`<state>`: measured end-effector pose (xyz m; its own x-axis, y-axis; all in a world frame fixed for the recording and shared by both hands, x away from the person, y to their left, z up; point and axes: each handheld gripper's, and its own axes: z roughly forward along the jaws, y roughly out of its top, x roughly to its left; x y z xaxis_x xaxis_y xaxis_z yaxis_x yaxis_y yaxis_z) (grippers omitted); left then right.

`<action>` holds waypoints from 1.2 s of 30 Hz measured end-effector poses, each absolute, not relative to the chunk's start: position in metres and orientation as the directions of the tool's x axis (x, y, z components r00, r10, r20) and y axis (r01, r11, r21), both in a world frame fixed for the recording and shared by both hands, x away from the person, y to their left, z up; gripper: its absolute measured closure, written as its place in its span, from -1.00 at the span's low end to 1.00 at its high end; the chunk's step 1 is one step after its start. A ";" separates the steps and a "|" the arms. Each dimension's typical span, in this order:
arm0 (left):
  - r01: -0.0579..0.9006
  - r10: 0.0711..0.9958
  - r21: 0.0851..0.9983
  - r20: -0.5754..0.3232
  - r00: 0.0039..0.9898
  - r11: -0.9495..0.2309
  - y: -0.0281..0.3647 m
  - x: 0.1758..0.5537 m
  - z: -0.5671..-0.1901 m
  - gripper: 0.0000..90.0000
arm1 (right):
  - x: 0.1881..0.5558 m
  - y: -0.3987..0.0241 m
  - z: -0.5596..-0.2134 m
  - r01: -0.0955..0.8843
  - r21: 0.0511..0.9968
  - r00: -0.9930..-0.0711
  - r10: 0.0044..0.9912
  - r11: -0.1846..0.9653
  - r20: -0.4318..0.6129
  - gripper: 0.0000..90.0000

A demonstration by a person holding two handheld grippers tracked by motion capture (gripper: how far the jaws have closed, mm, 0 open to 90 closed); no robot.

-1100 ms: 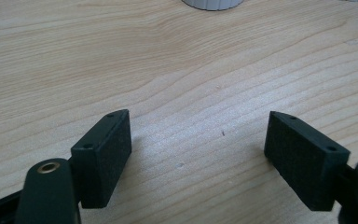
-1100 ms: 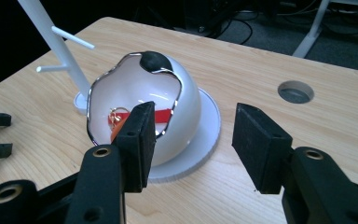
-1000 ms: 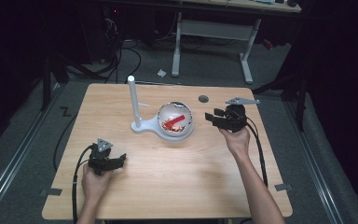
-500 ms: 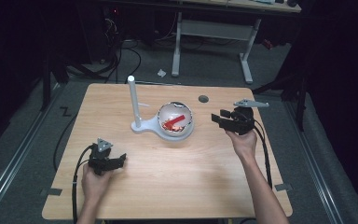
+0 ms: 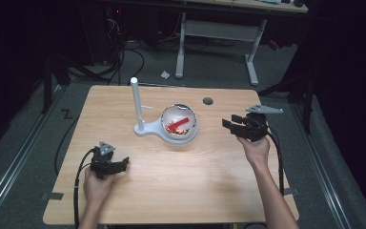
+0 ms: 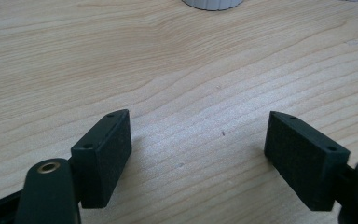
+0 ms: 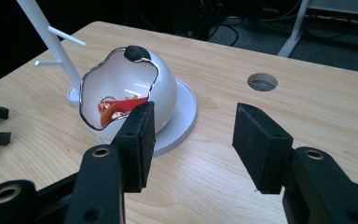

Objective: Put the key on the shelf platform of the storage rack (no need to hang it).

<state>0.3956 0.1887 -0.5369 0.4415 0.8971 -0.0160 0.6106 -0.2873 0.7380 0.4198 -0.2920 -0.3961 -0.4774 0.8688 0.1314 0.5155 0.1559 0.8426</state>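
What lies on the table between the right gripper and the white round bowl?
Nothing: in the high view only bare wooden table separates the right gripper from the white round bowl with red contents.

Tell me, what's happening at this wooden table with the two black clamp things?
A person holds a two-jaw gripper in each hand over a light wooden table. The right gripper, jaws open, points at a white egg-shaped bowl with red and orange pieces inside, set on a white round base beside a white peg stand. It holds nothing. The left gripper sits open near the table's front, away from the bowl.
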 end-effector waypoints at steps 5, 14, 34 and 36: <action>0.611 0.897 0.738 -0.016 0.441 -0.287 0.189 0.396 -0.537 -0.48 | 0.414 -0.297 -0.393 0.503 0.852 -0.472 0.871 0.143 0.133 0.08; 0.610 0.897 0.738 -0.016 0.441 -0.287 0.189 0.396 -0.537 -0.48 | 0.404 -0.307 -0.396 0.511 0.849 -0.463 0.875 0.133 0.141 0.08; 0.610 0.897 0.738 -0.016 0.441 -0.287 0.189 0.396 -0.537 -0.48 | 0.380 -0.329 -0.405 0.506 0.856 -0.436 0.888 0.106 0.148 0.08; 0.610 0.897 0.738 -0.016 0.441 -0.287 0.189 0.396 -0.537 -0.48 | 0.377 -0.330 -0.406 0.502 0.859 -0.437 0.887 0.102 0.151 0.08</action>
